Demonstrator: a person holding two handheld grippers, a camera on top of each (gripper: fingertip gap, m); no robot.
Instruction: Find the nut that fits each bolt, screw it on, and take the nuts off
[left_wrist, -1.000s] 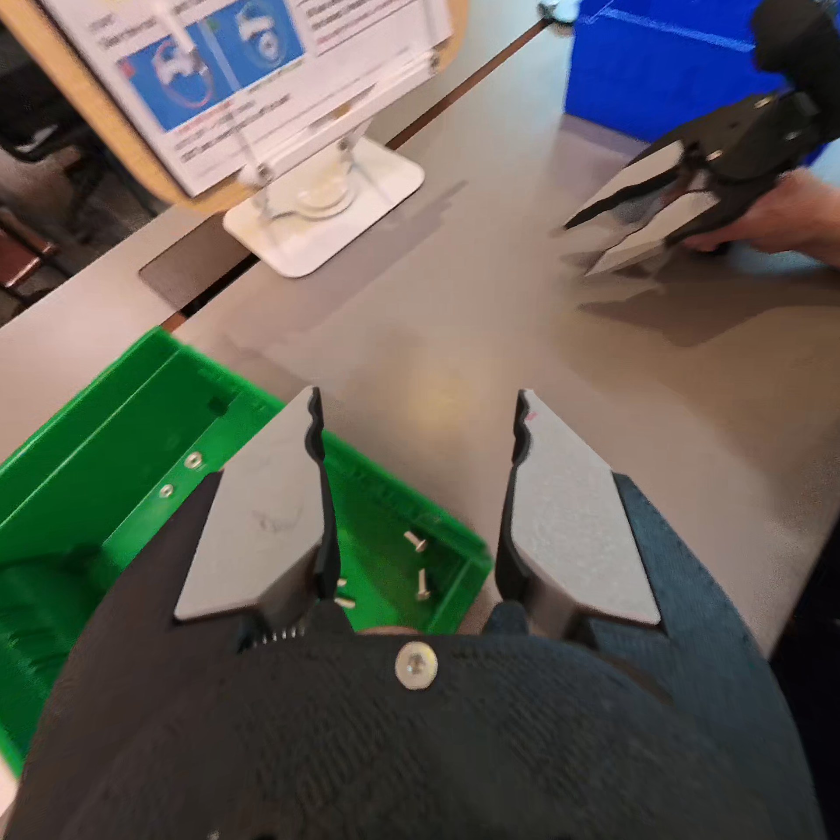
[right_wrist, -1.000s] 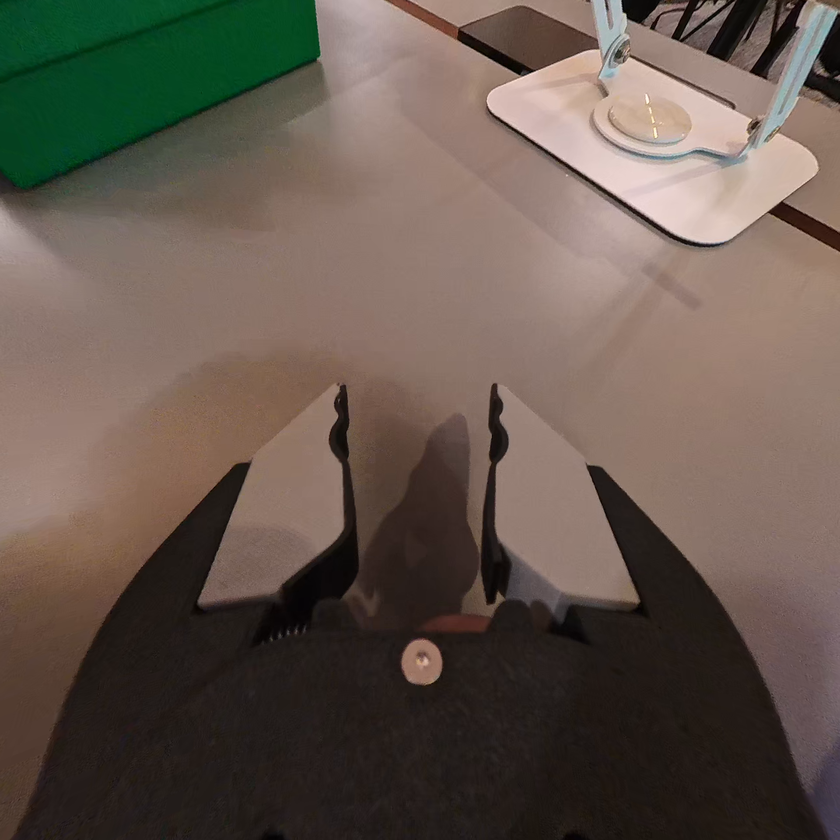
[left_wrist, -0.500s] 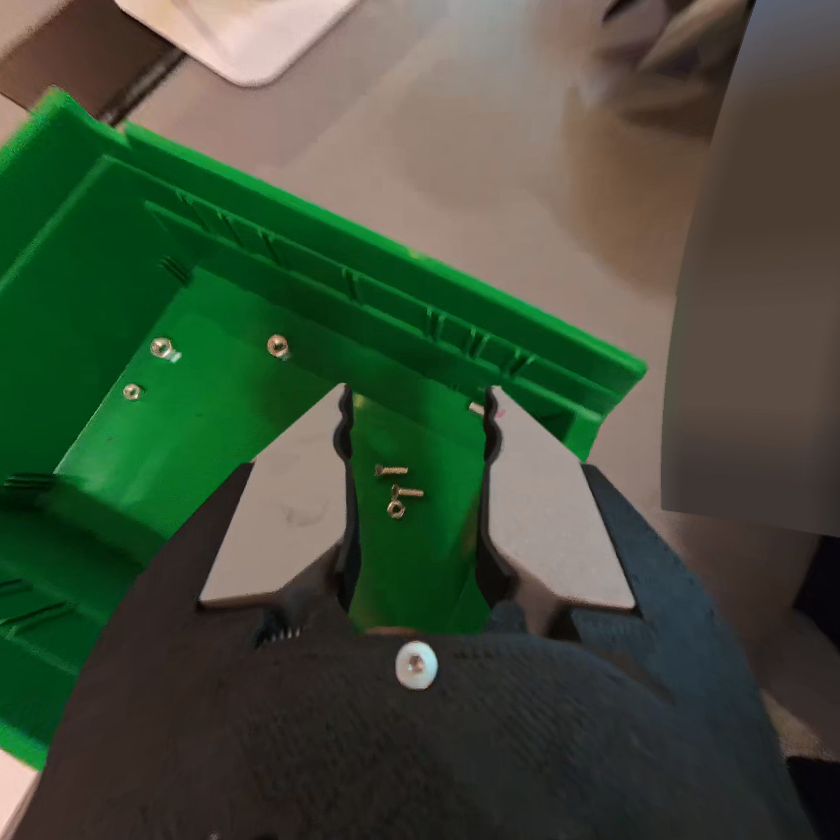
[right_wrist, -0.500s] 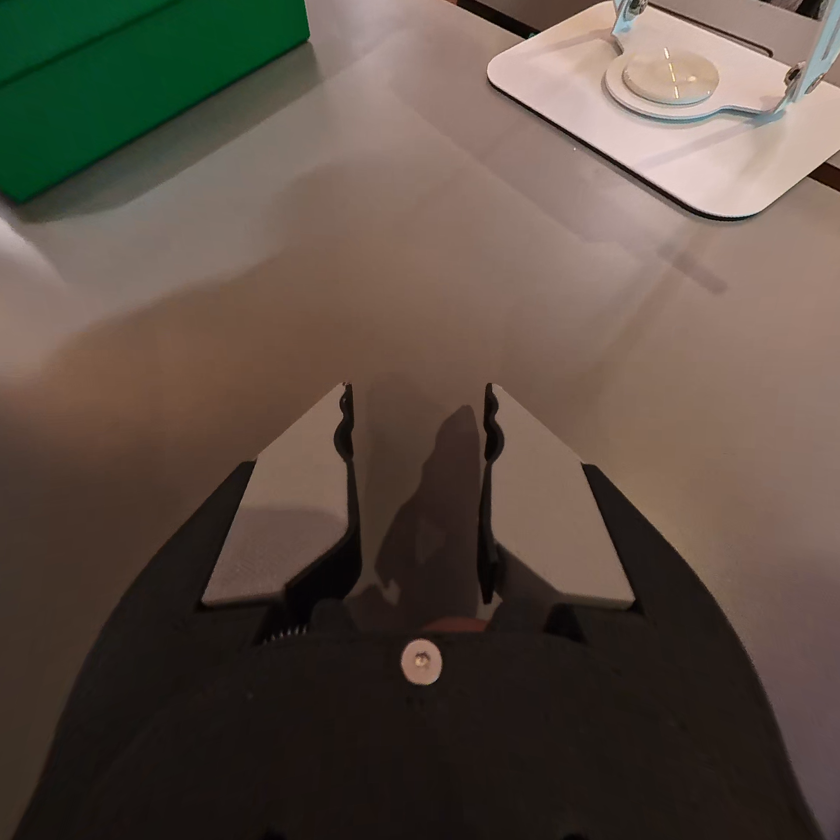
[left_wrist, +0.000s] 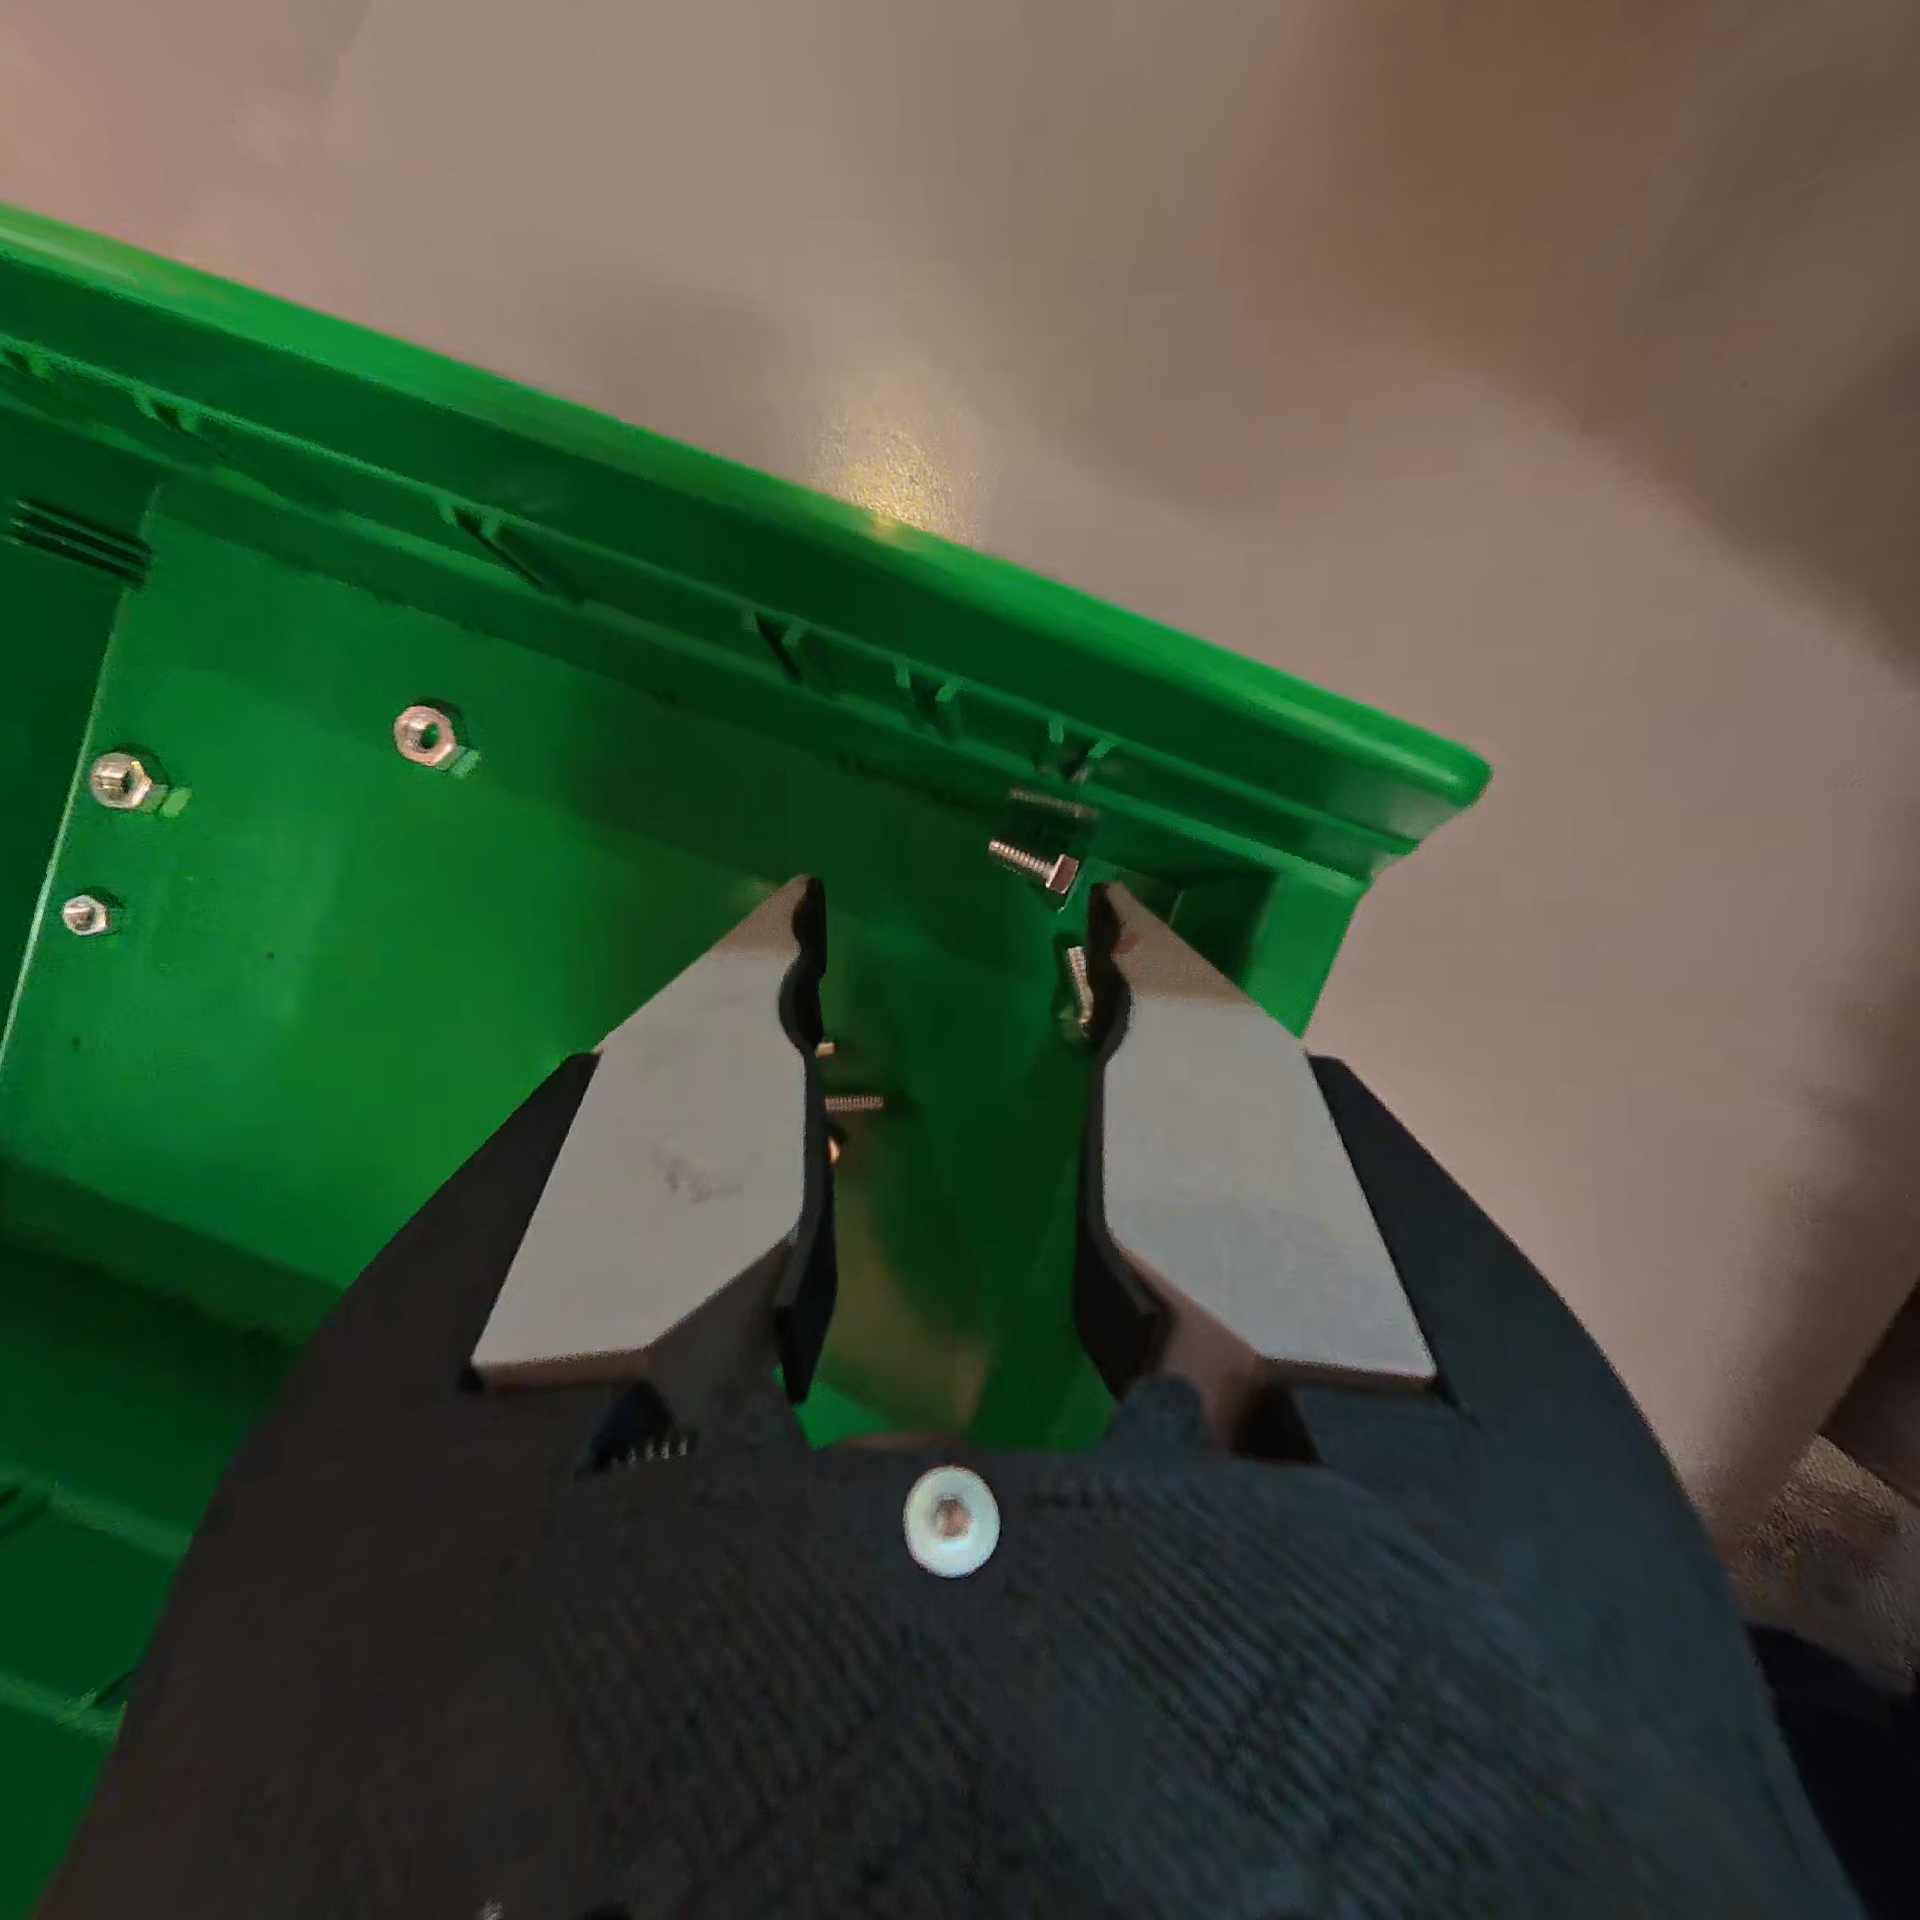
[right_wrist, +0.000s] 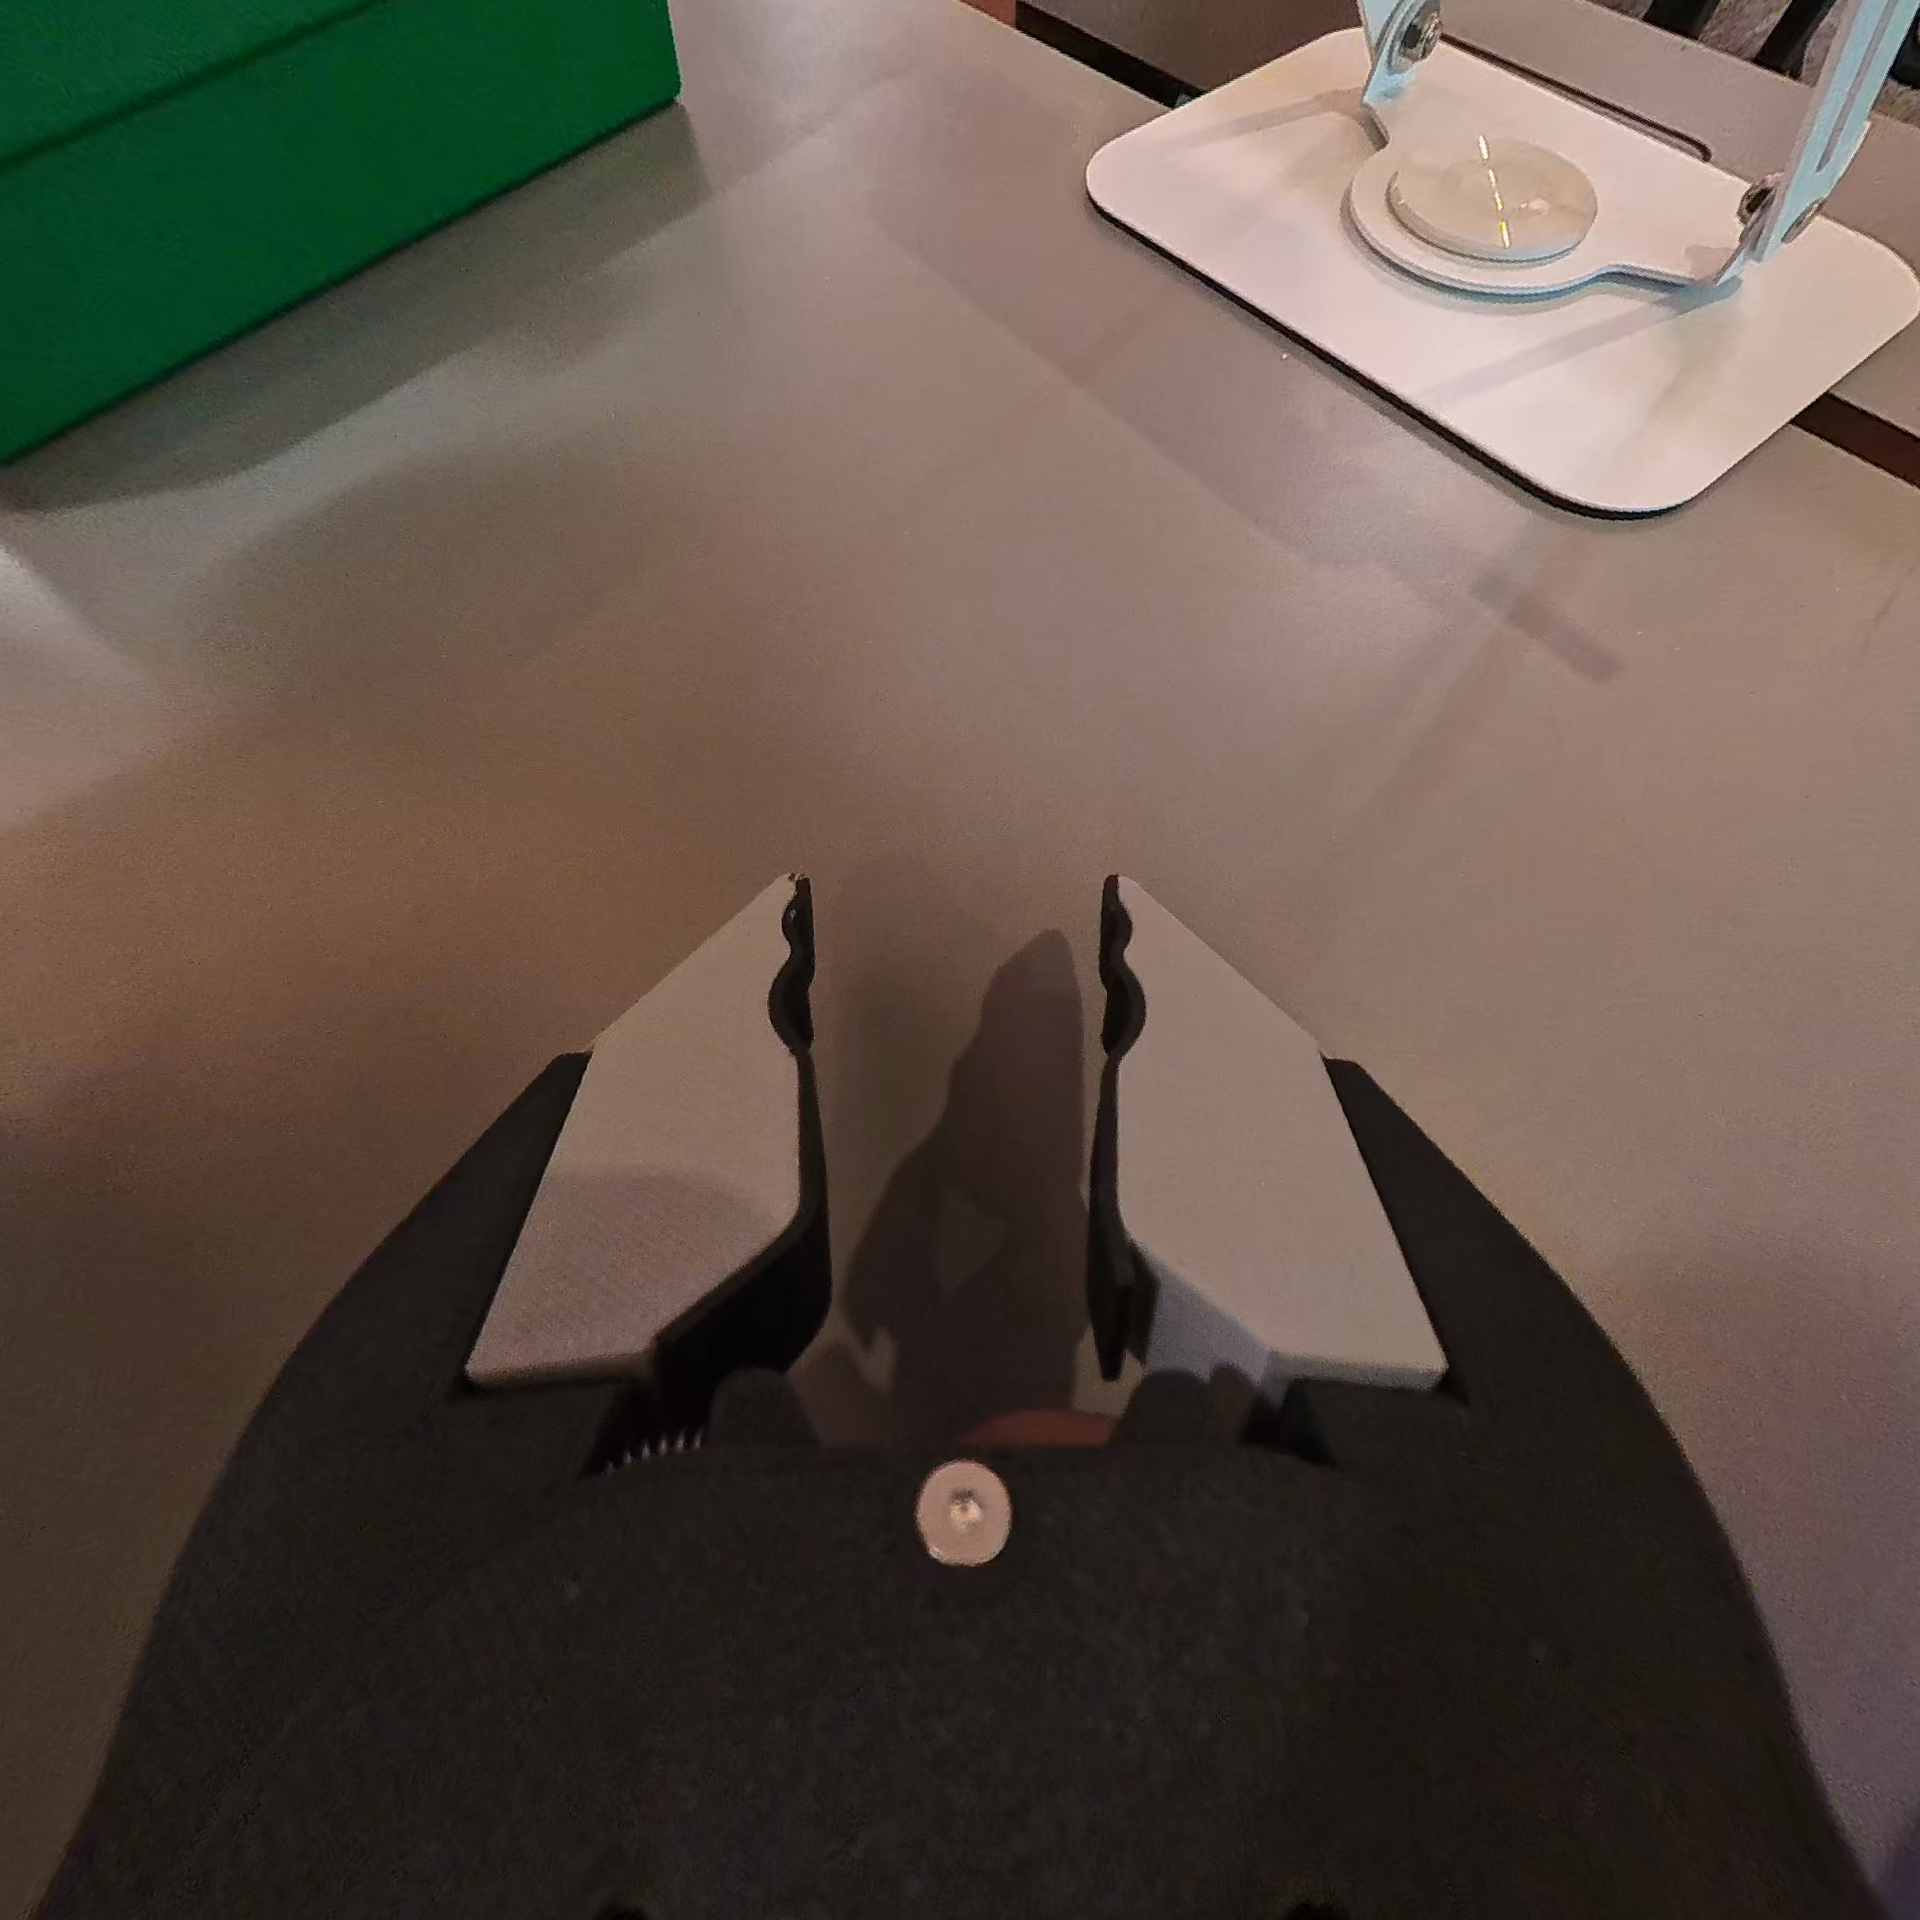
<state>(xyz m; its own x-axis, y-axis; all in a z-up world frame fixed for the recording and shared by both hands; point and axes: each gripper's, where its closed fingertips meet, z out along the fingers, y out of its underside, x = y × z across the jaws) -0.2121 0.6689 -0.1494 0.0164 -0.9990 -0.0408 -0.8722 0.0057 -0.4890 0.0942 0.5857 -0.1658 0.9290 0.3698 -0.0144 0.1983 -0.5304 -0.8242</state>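
In the left wrist view a green bin holds small metal parts. Three nuts lie at its left: one, one and one. A hex-head bolt lies by the far wall, a second bolt beside my right fingertip, and a third bolt partly hidden by my left finger. My left gripper is open and empty, low inside the bin over the bolts. My right gripper is open and empty, just above the bare grey table.
The bin also shows as a green wall at the top left of the right wrist view. A white stand base with light-blue arms stands at the back right. Grey tabletop lies beyond the bin's far wall. Spacing between my two grippers at the tips: around 35 centimetres.
My left gripper has swung from over the table down into the green bin, close to the bolts, and its jaws have narrowed. The right gripper has edged forward a little and stays open.
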